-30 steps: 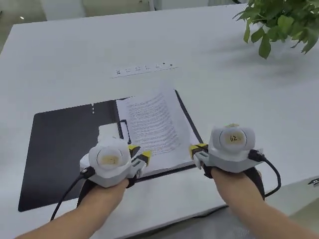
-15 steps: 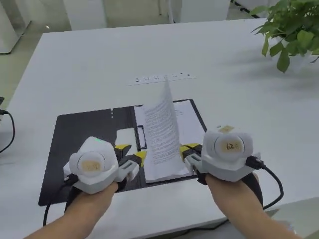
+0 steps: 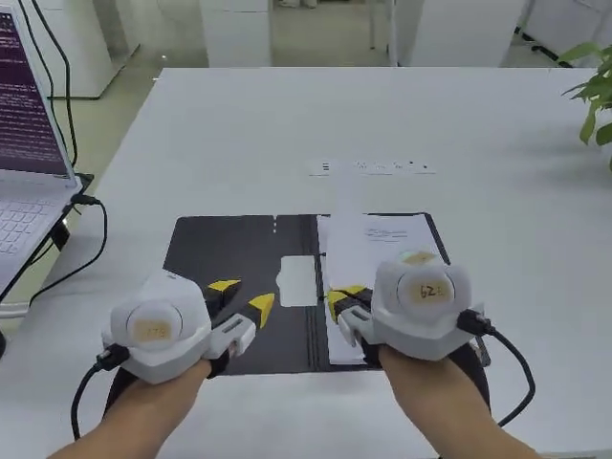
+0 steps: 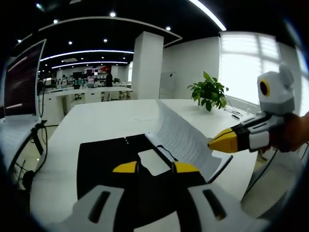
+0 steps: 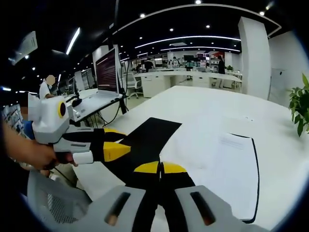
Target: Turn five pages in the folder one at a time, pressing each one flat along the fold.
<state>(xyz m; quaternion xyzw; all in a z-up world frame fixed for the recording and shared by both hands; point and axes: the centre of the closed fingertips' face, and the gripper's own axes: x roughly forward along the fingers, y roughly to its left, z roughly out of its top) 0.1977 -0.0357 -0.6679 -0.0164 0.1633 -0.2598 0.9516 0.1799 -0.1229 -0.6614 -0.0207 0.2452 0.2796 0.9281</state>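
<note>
The folder [image 3: 229, 258] lies open on the white table, its black left cover bare and a paper stack [image 3: 382, 234] on its right half. One page [image 3: 342, 234] stands nearly upright over the fold. My right gripper [image 3: 337, 298] is shut on this page's lower edge; the left gripper view shows its yellow tips [image 4: 219, 141] pinching the curved sheet [image 4: 181, 137]. In the right gripper view the jaws [image 5: 160, 167] meet, with the sheet [image 5: 193, 142] rising ahead. My left gripper [image 3: 242, 296] hovers open over the black cover, holding nothing [image 4: 155, 167].
An open laptop [image 3: 24, 163] sits at the far left with a cable [image 3: 67, 258] trailing over the table's left edge. A row of table sockets [image 3: 373, 167] lies behind the folder. A potted plant [image 3: 598, 96] stands at the right. The table's front edge is near my hands.
The page rose from lying nearly flat on the right stack to standing upright over the fold, carried left by my right gripper. The head camera has shifted, bringing the laptop into view.
</note>
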